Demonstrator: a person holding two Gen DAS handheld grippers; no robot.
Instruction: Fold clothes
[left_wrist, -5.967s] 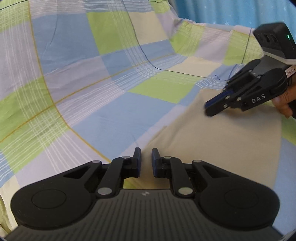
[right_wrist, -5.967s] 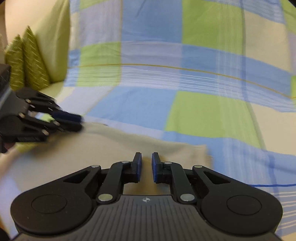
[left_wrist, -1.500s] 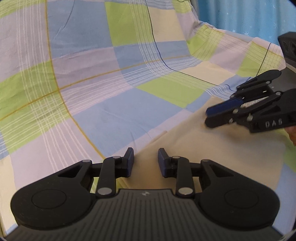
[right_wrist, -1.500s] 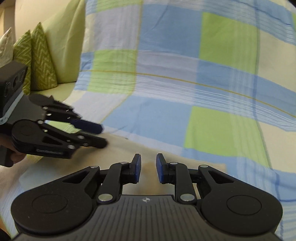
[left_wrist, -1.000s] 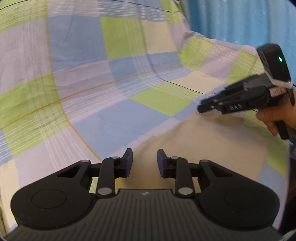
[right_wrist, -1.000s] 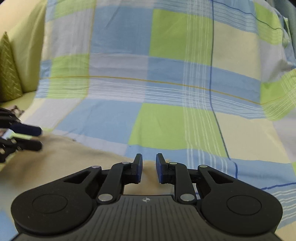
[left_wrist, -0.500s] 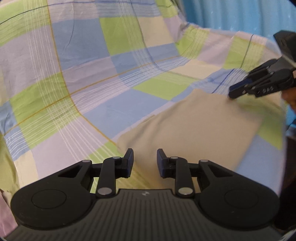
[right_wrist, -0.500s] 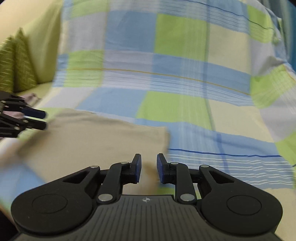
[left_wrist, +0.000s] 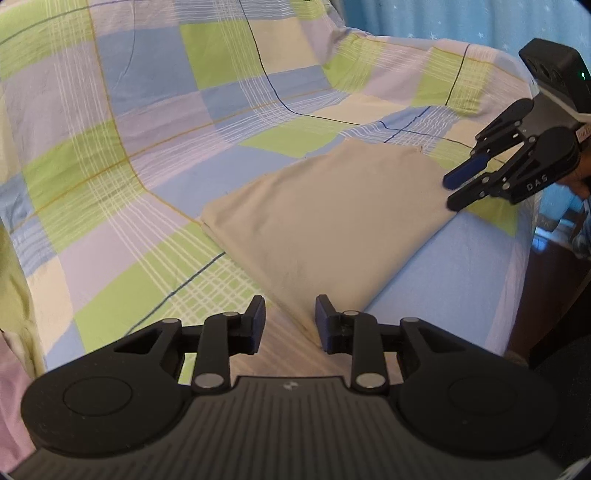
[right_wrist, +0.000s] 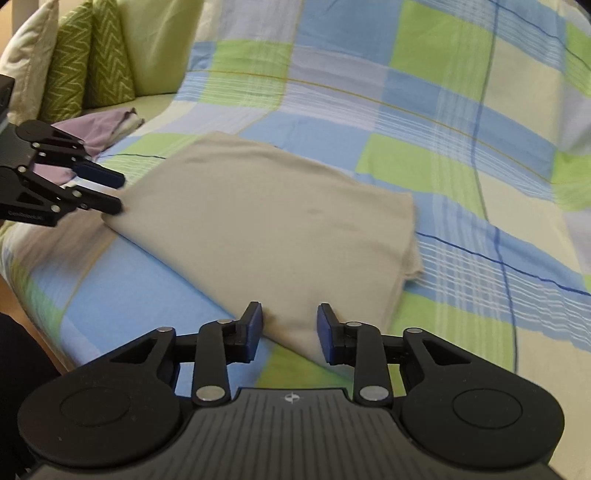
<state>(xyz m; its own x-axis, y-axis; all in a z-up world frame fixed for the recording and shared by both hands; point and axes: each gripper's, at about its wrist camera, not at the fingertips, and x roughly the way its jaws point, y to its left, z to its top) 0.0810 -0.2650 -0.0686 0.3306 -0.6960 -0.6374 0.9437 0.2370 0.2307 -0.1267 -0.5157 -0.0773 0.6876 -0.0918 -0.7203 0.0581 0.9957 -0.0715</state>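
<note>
Folded beige garment lies flat on the checked bedsheet, left gripper at one near corner, jaws apart and empty, right gripper at the other, jaws likewise apart, purple cloth and green pillows beyond.

left wrist: low over cloth, faces across it toward right gripper.
right wrist: low, opposite end, faces left gripper.
shared: cloth, checked sheet.
</note>
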